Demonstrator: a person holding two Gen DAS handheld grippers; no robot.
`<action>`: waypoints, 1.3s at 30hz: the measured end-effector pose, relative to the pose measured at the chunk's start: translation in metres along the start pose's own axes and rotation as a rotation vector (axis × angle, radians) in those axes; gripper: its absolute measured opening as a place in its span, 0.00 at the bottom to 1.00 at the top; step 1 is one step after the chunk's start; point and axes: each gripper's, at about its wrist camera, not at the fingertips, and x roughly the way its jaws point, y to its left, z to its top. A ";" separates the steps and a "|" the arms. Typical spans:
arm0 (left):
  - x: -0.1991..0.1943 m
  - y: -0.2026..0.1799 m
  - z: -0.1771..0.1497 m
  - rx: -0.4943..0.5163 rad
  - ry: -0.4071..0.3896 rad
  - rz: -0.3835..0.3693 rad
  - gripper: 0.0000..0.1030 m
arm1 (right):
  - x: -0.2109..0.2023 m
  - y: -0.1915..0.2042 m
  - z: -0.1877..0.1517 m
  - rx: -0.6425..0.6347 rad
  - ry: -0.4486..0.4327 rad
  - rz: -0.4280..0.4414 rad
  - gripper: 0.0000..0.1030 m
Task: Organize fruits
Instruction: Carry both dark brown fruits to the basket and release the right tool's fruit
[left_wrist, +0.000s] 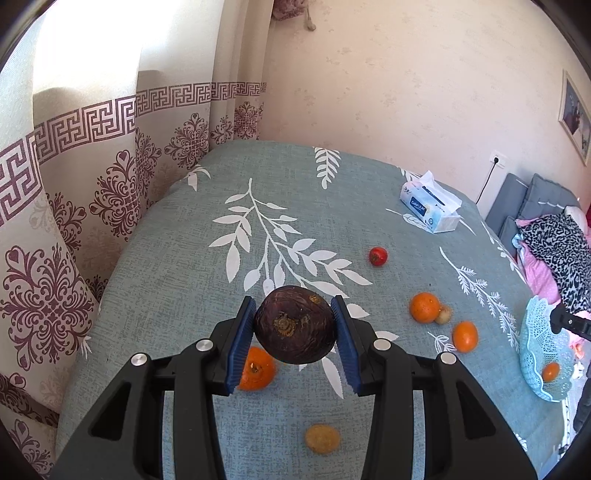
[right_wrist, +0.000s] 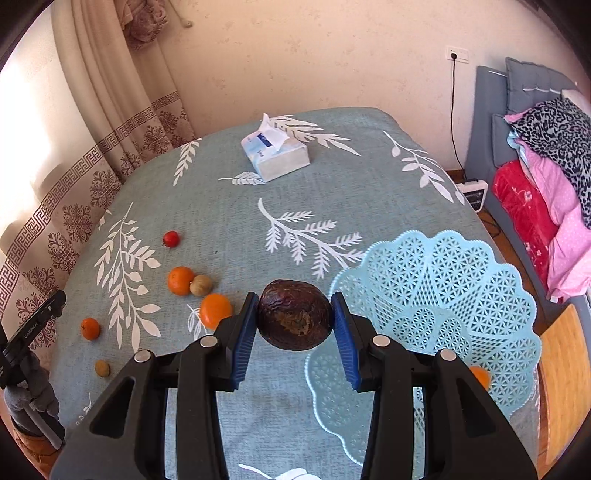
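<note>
Blue-padded fingers (left_wrist: 242, 343) of the left gripper (left_wrist: 295, 332) pinch one dark wrinkled fruit (left_wrist: 294, 324) above the tablecloth (left_wrist: 184, 258), the right gripper (right_wrist: 294, 325) apparently clamps another (right_wrist: 294, 319), presumably carrying both to the lace basket (right_wrist: 461, 288).

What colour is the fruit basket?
Light blue plastic basket with a lacy openwork pattern, best seen in the right wrist view.
</note>
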 end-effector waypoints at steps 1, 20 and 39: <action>-0.001 -0.001 0.000 0.003 -0.001 -0.002 0.41 | 0.000 -0.007 -0.003 0.013 0.004 -0.007 0.40; -0.004 -0.031 -0.017 0.061 0.019 -0.031 0.41 | -0.010 -0.074 -0.066 0.167 0.051 -0.022 0.40; -0.003 -0.128 -0.044 0.234 0.080 -0.122 0.41 | -0.061 -0.111 -0.071 0.260 -0.242 -0.159 0.55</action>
